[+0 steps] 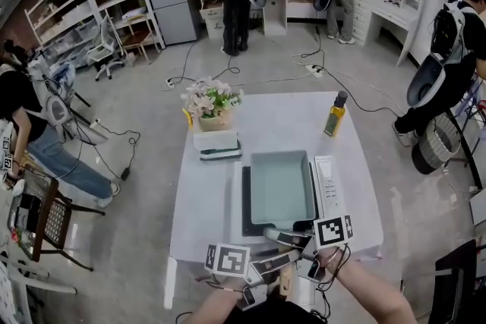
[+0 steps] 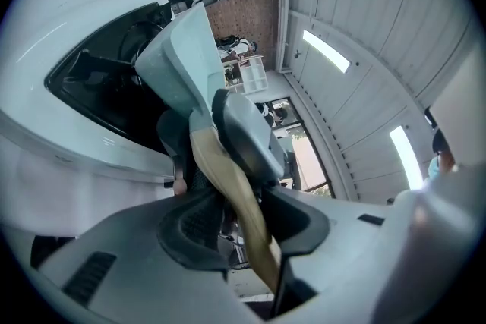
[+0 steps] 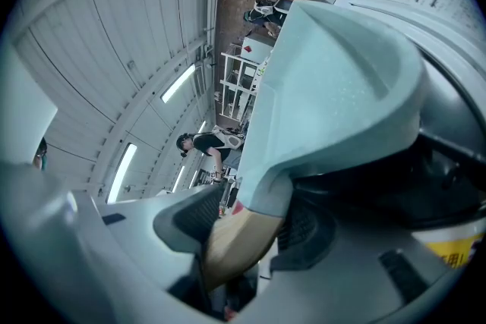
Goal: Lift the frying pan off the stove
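Note:
A pale teal rectangular frying pan (image 1: 281,186) sits on the black stove (image 1: 247,215) on a white table (image 1: 205,201). Its wooden handle (image 1: 285,278) points toward me. My right gripper (image 1: 294,237) is shut on the handle close to the pan, and my left gripper (image 1: 277,262) is shut on it further back. In the left gripper view the handle (image 2: 235,193) crosses slantwise between the pads of the left gripper (image 2: 243,228), with the pan (image 2: 186,49) ahead. In the right gripper view the handle (image 3: 235,239) fills the right gripper (image 3: 243,228) just under the pan (image 3: 334,80).
The stove's white control panel (image 1: 328,182) runs along the pan's right side. Behind the pan stand a flower pot (image 1: 213,106), a stacked box (image 1: 216,144) and a yellow oil bottle (image 1: 335,116). Several people and chairs stand around the table.

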